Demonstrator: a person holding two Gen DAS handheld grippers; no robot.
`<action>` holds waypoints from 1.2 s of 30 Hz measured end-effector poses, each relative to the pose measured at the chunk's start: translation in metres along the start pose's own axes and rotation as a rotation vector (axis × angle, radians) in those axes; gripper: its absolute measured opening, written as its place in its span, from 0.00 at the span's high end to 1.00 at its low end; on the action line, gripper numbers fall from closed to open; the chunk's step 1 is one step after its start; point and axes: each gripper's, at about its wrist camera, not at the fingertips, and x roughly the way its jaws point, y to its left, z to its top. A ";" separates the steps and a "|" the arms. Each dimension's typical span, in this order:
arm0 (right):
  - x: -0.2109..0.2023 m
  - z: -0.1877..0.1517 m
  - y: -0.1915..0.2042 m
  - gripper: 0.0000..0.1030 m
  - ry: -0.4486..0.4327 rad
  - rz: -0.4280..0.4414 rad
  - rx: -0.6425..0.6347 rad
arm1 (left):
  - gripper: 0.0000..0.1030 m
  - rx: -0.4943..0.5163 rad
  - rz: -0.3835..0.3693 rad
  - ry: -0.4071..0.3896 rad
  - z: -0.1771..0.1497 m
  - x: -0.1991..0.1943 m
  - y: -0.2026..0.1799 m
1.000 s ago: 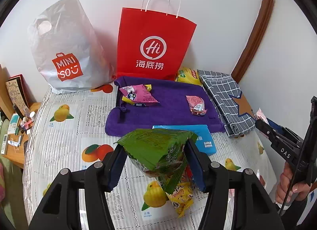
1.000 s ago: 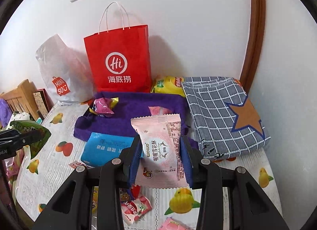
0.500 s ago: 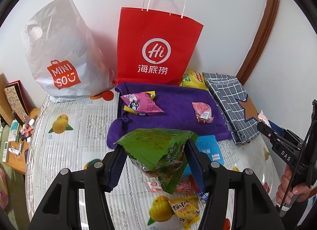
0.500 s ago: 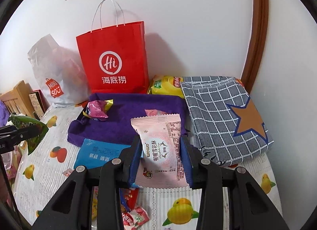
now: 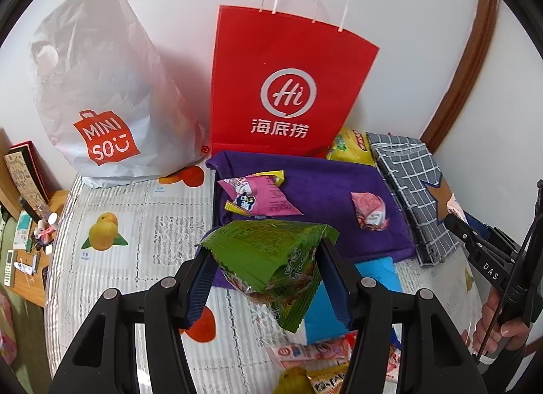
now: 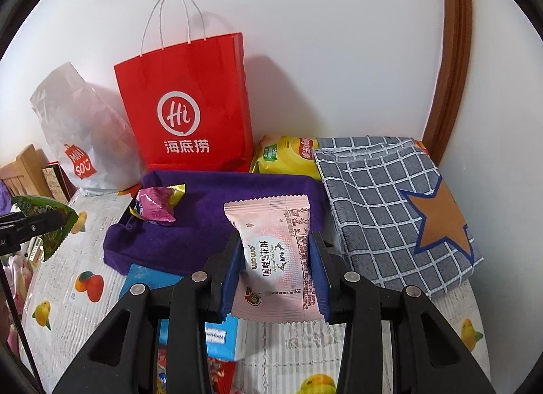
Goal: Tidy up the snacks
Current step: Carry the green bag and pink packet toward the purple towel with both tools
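**Mia:** Both grippers have moved closer to the purple cloth, so the red bag looks bigger now.

**Ben:** What is the left gripper doing?

**Mia:** It is squeezing a green snack bag, low in the middle of its view. The right gripper is pinching a pink snack pack the same way (flat, between both blue pads).

**Ben:** Where do they go?

**Mia:** I think onto the purple cloth. A pink and yellow snack sits there near the middle, and a small pink candy lies to its right.

**Ben:** How do we do it well?

**Mia:** Go slow and low. Put each one on a bare purple spot, not on top of the others. Let go only when it touches down. Keep the two grippers apart so they don't bump.
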 end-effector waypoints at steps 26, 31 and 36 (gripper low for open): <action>0.128 -0.006 0.001 0.63 0.206 0.042 -0.030 | 0.45 -0.062 -0.003 0.169 0.012 0.114 0.026; 0.144 -0.006 0.002 0.64 0.222 0.041 -0.059 | 0.45 -0.068 -0.017 0.190 0.013 0.133 0.025; 0.156 -0.001 0.000 0.64 0.215 0.048 -0.058 | 0.45 -0.071 -0.038 0.201 0.015 0.145 0.023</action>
